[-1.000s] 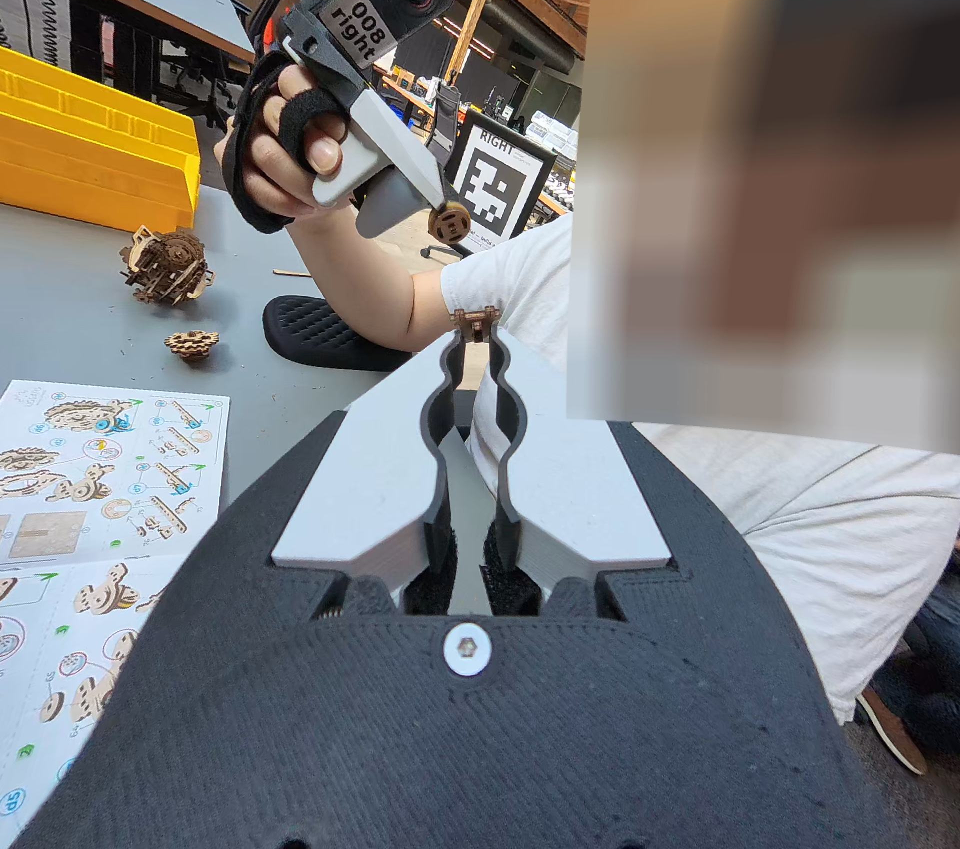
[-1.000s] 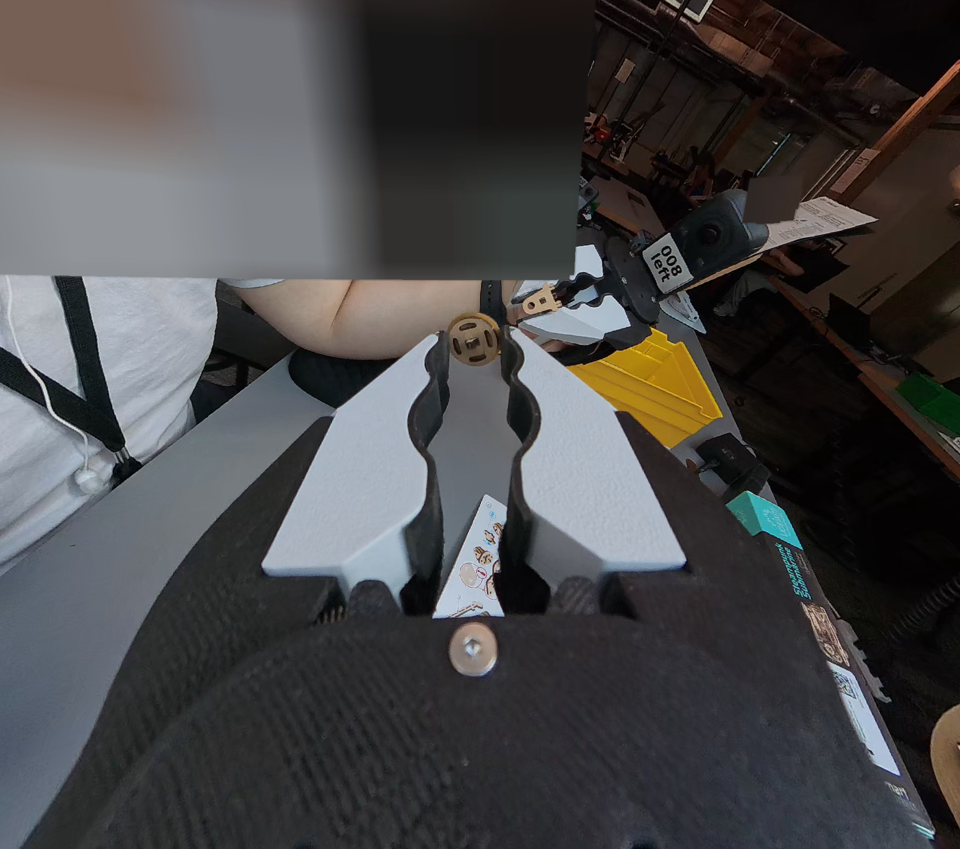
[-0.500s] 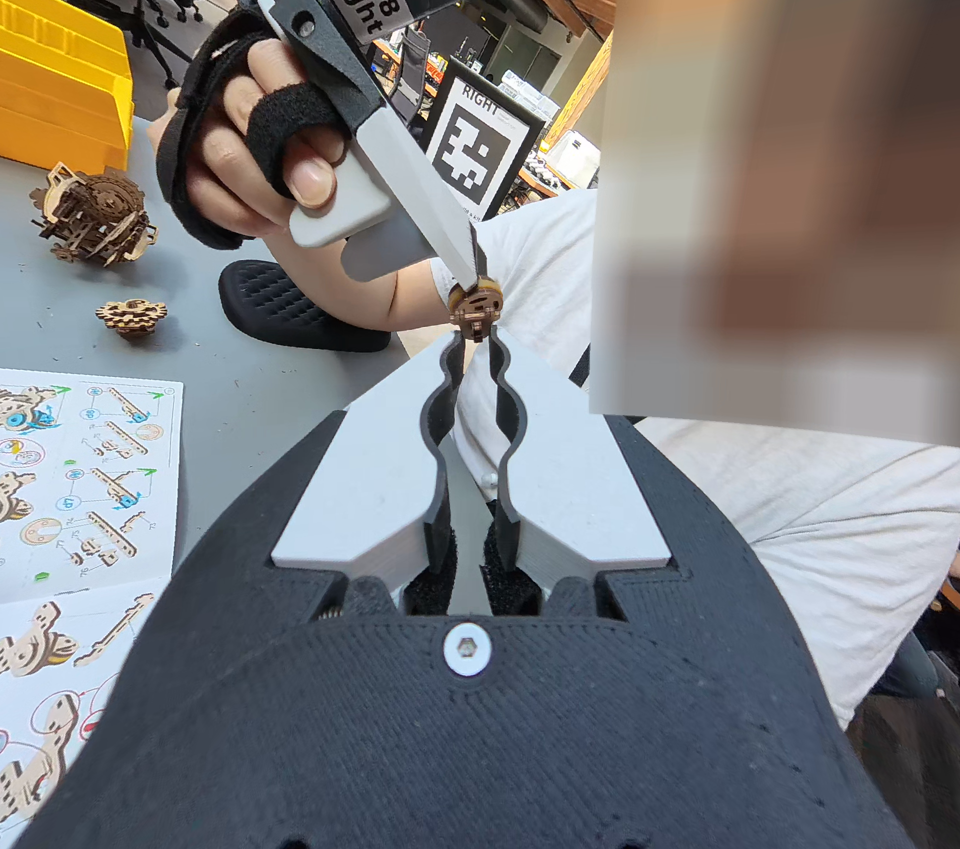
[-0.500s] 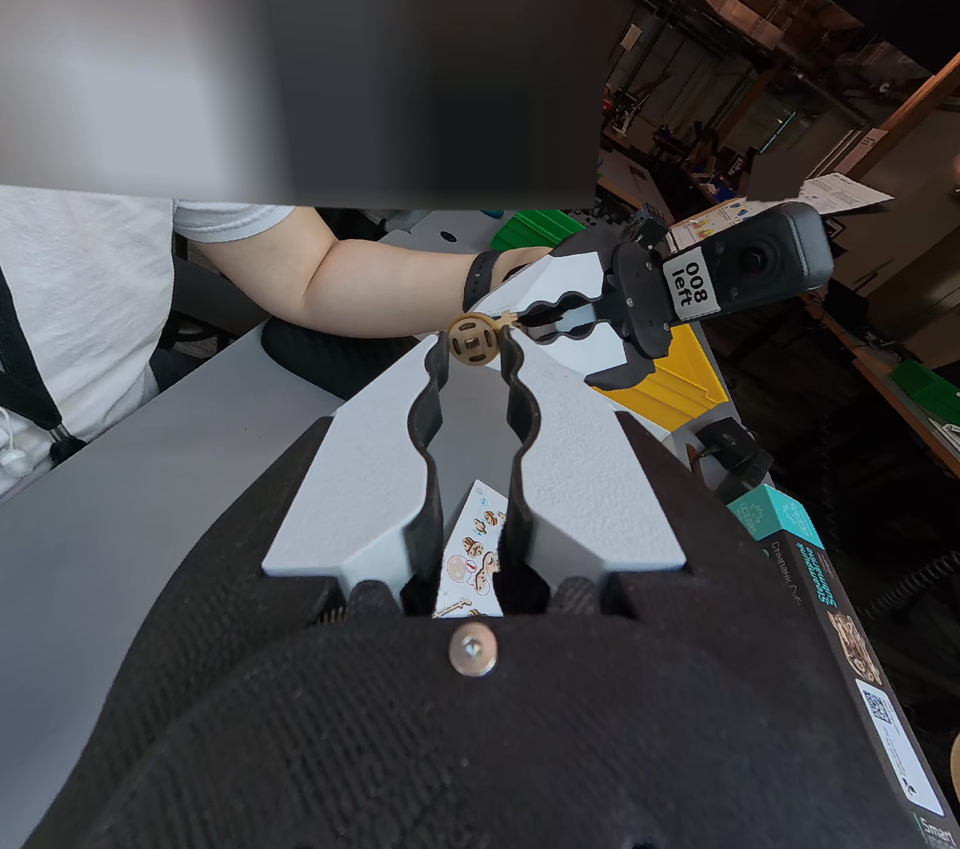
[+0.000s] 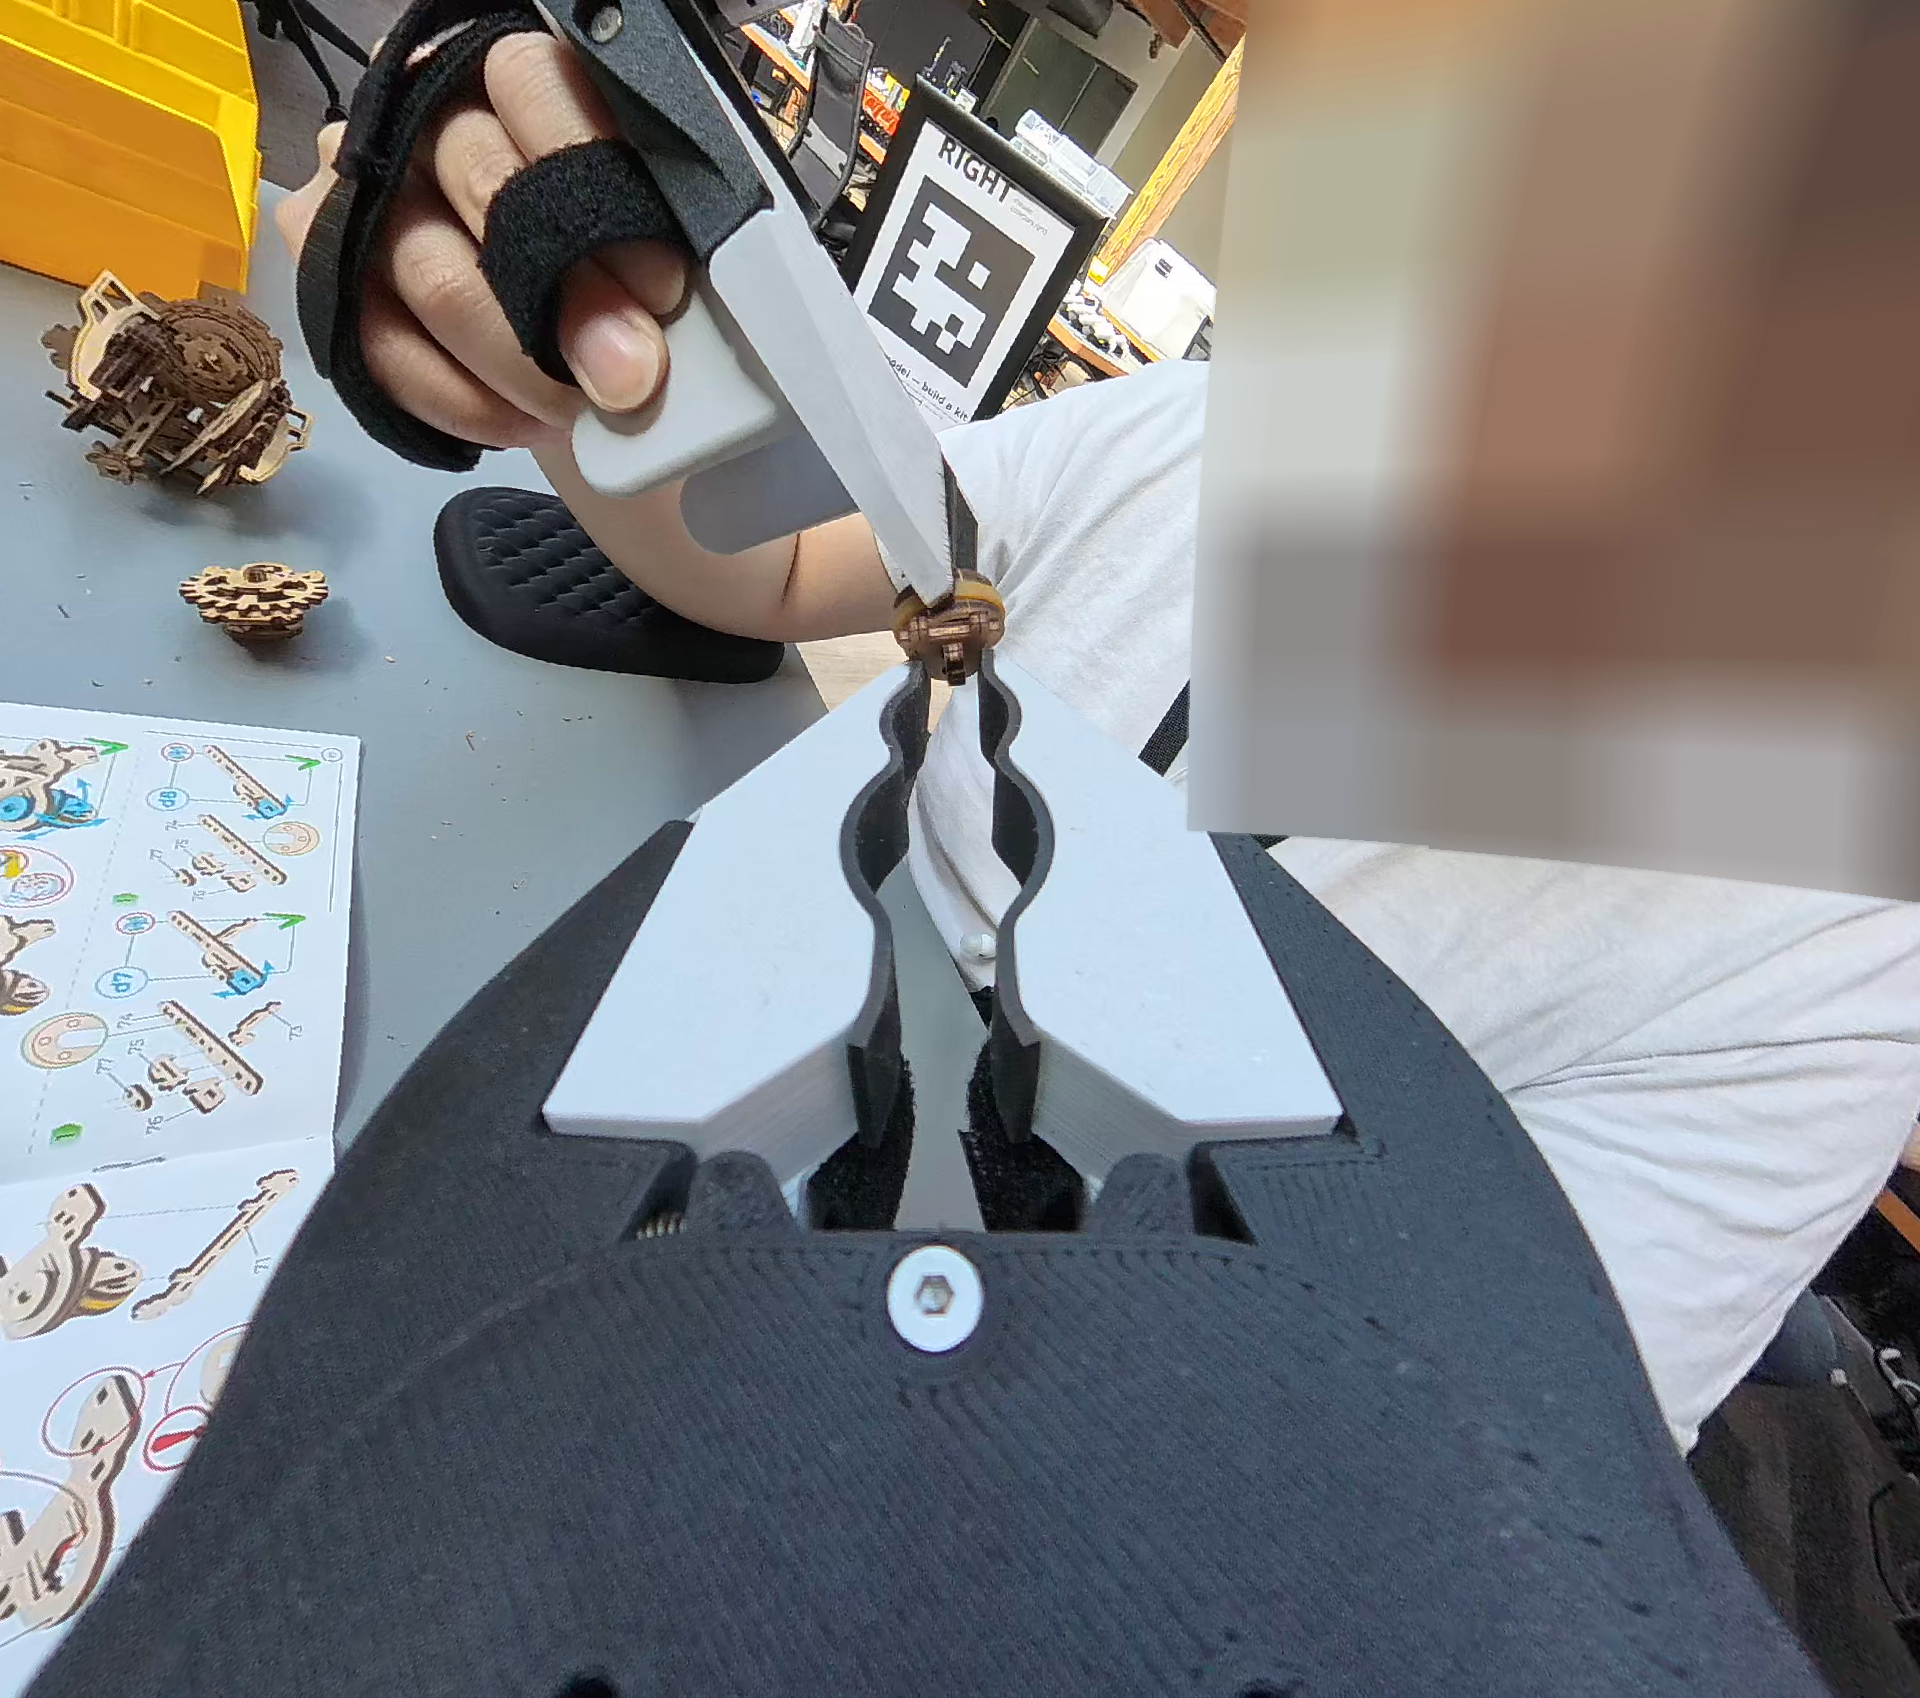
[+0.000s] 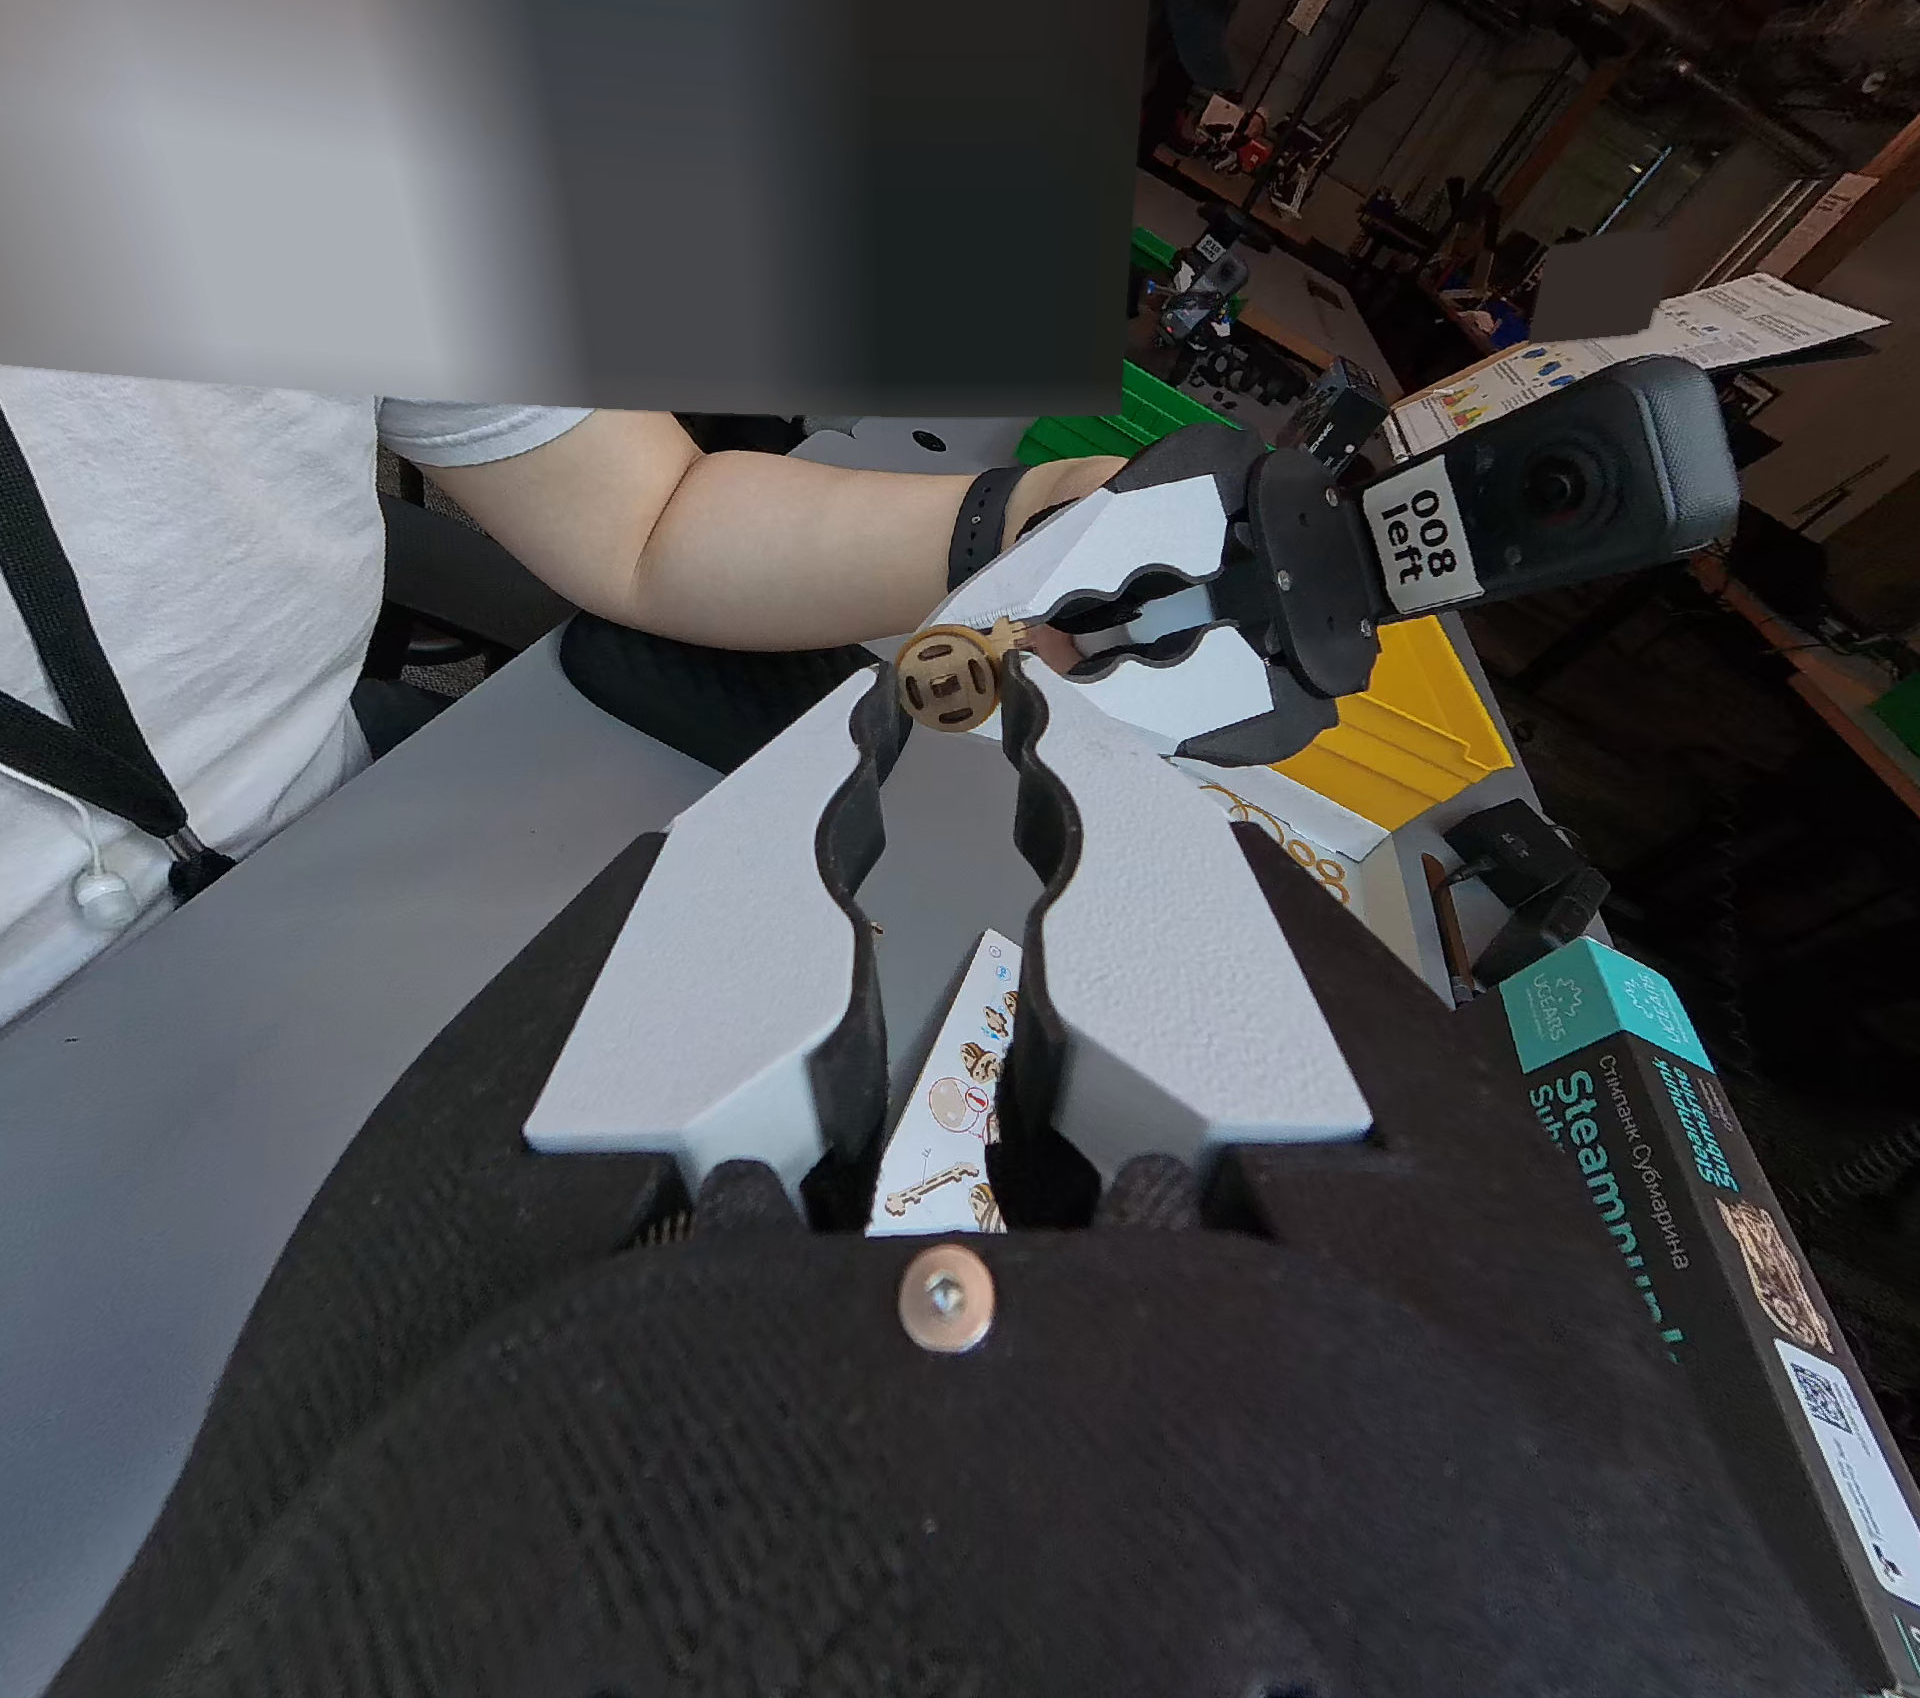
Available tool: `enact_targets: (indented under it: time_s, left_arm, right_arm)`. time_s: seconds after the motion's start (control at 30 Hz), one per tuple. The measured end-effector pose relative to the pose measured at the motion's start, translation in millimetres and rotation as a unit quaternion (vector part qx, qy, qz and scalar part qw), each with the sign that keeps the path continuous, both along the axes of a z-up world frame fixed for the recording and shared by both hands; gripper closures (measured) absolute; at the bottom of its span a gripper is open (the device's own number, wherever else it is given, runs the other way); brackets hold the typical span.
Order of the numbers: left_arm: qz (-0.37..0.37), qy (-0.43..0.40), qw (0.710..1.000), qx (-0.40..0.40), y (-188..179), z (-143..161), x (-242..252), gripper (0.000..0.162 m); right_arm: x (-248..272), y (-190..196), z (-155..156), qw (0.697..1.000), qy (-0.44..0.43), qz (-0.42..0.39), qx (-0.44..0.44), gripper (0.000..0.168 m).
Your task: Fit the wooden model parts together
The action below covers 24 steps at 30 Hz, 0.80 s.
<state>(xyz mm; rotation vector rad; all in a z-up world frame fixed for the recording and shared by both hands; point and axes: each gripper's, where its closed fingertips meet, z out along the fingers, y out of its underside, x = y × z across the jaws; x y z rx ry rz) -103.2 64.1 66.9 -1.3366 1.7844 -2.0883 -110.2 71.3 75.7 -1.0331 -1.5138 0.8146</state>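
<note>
One grey table (image 5: 436, 713), 2 instruction sheets (image 5: 177, 921), 1 built wooden model (image 5: 171, 396), 1 loose gear (image 5: 252, 599). Two grippers meet tip-to-tip above the table edge. Right gripper (image 6: 948, 690) pinches 1 round wooden disc (image 6: 948, 692), angled down from upper left in left wrist view. Left gripper (image 5: 948, 672) nips 1 small peg piece (image 5: 948, 649), touching disc's face. Right hand (image 5: 488, 298) strapped on handle.

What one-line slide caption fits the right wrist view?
Right gripper pinches a round wooden disc while the left gripper brings a small wooden peg to its edge.
</note>
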Motion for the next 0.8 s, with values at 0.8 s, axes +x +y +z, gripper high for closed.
enact_targets:
  time_s: [0.8]
  left_arm:
    - [0.010, 0.012, 1.000, -0.025, -1.5, 4.3, 4.9, 0.155]
  right_arm:
    - [5.2, -1.3, 4.8, 1.000, 0.014, 0.013, -0.022, 0.149]
